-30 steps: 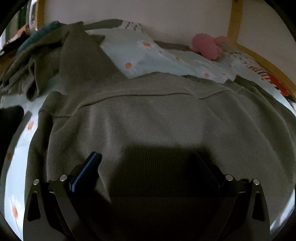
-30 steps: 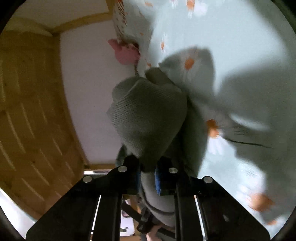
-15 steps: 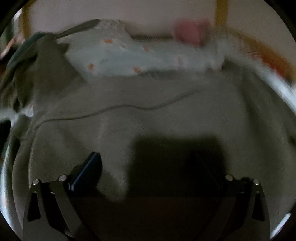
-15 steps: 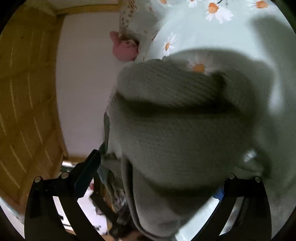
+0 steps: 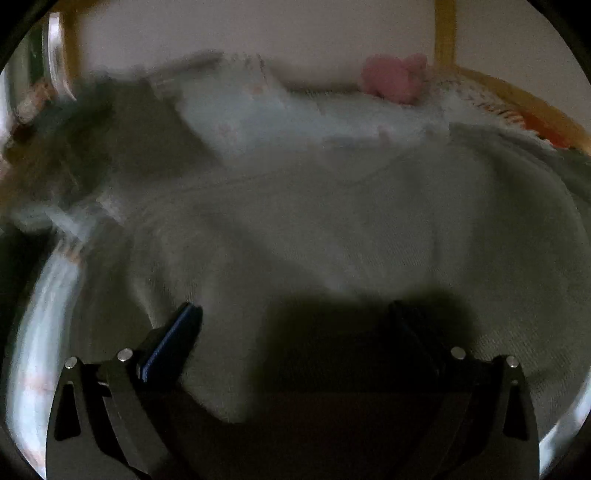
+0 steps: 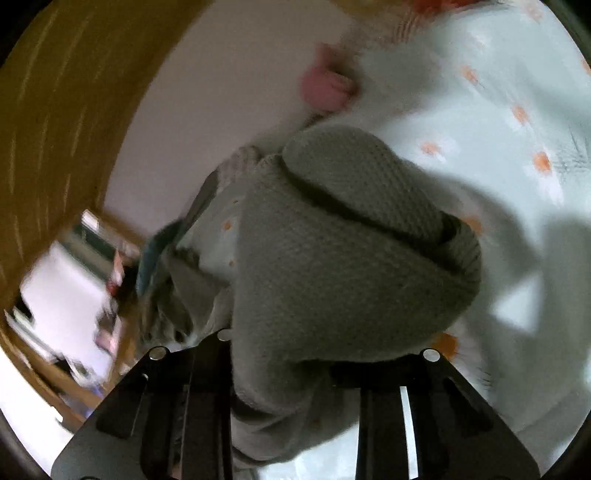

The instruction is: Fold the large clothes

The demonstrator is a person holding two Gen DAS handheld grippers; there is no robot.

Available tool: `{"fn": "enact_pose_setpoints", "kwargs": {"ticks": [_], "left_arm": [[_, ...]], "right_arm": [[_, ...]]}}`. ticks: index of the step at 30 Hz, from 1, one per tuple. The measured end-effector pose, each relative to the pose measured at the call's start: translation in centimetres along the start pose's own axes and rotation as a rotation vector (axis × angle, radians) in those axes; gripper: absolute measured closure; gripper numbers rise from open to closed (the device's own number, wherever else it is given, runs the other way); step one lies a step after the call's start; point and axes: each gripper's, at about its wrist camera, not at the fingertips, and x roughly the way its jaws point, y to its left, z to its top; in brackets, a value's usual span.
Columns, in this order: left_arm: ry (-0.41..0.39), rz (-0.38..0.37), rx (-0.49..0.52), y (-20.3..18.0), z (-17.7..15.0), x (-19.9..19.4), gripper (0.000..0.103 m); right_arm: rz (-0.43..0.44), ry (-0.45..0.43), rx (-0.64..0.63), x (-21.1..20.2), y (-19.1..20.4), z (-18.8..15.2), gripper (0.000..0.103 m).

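Grey-green knitted sweater (image 5: 332,229), large, spread flat on a pale blue daisy-print bedsheet (image 5: 280,110); landmark for all entries.

Left wrist view, blurred: sweater body fills the frame, its long axis running side to side, the far edge toward a white wall (image 5: 258,33). Pink plush toy (image 5: 393,79) beyond the sweater's far edge, by the wall. Crumpled grey and teal cloth heap (image 5: 66,147) at the sweater's left end. Left gripper (image 5: 295,332) low over the near part of the sweater, fingers spread wide, pinching nothing.

Right wrist view only: a folded, thick-edged lobe of the sweater (image 6: 343,258) draped over the right gripper (image 6: 295,369), pointing away from the camera toward the toy (image 6: 325,88). Jaws closing, knit between them; pads hidden, so contact cannot be told. Wooden panelling (image 6: 55,110) left of the sweater.
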Motion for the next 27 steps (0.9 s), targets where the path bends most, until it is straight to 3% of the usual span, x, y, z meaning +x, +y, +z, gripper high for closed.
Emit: {"fn": "enact_pose_setpoints", "kwargs": {"ticks": [2, 5, 6, 7, 8, 9, 10, 11, 12, 13, 14, 17, 20, 21, 24, 25, 26, 27], "left_arm": [[0.028, 0.014, 0.008, -0.2, 0.5, 0.2, 0.004], [0.077, 0.011, -0.016, -0.1, 1.0, 0.1, 0.004], [0.075, 0.011, -0.023, 0.2, 1.5, -1.0, 0.005], [0.024, 0.022, -0.036, 0.8, 1.6, -2.7, 0.005], [-0.055, 0.064, -0.051, 1.5, 1.3, -4.8, 0.005], [-0.151, 0.189, -0.065, 2.8, 1.0, -6.8, 0.005], [-0.171, 0.277, -0.069, 3.7, 0.9, -7.0, 0.005], [-0.139, 0.337, -0.064, 4.9, 0.5, -5.8, 0.005], [0.000, 0.304, -0.049, 6.0, -0.2, -2.3, 0.005], [0.082, 0.211, -0.080, 6.9, -1.0, 0.2, 0.004], [0.019, 0.114, -0.196, 8.5, -1.9, 0.5, 0.004], [0.063, 0.137, -0.156, 7.8, -1.4, 0.7, 0.004], [0.083, 0.070, -0.170, 9.1, -1.3, -0.3, 0.004], [0.042, 0.101, -0.165, 10.3, -1.1, -2.2, 0.005], [-0.162, 0.364, -0.232, 15.0, -0.4, -7.7, 0.005], [-0.135, 0.348, -0.281, 17.1, -0.6, -7.8, 0.005], [-0.047, 0.284, -0.295, 18.4, -0.9, -6.2, 0.005], [0.116, 0.195, -0.288, 19.4, -1.9, -2.5, 0.005]], "right_arm": [[-0.029, -0.022, -0.154, 0.2, 4.3, -0.4, 0.077], [-0.035, -0.024, -0.269, 0.4, 8.4, -0.5, 0.077], [-0.032, -0.027, -0.298, 0.5, 9.4, -0.7, 0.077], [-0.032, -0.031, -0.323, 0.0, 9.8, -1.7, 0.077], [-0.035, -0.034, -0.359, -0.4, 10.8, -2.3, 0.077], [-0.040, -0.037, -0.400, -1.0, 11.9, -3.2, 0.077], [-0.043, -0.038, -0.421, -1.0, 12.8, -3.1, 0.077], [-0.044, -0.042, -0.454, -1.0, 13.9, -3.6, 0.077], [-0.045, -0.049, -0.480, -1.2, 14.5, -3.8, 0.077], [-0.041, -0.058, -0.501, -1.8, 15.2, -4.2, 0.077], [-0.031, -0.064, -0.519, -1.9, 16.3, -4.3, 0.077], [-0.029, -0.087, -0.687, -2.7, 20.7, -6.7, 0.077], [-0.062, -0.075, -0.935, -1.7, 25.3, -11.6, 0.077], [-0.063, -0.067, -0.986, -1.6, 26.4, -12.9, 0.077], [-0.038, -0.036, -1.050, -0.6, 28.2, -16.0, 0.077], [-0.029, -0.025, -1.050, -0.3, 28.6, -16.7, 0.077], [-0.024, -0.016, -1.059, 0.2, 29.2, -17.6, 0.077], [-0.024, -0.011, -1.079, 0.9, 29.8, -18.4, 0.077]]}}
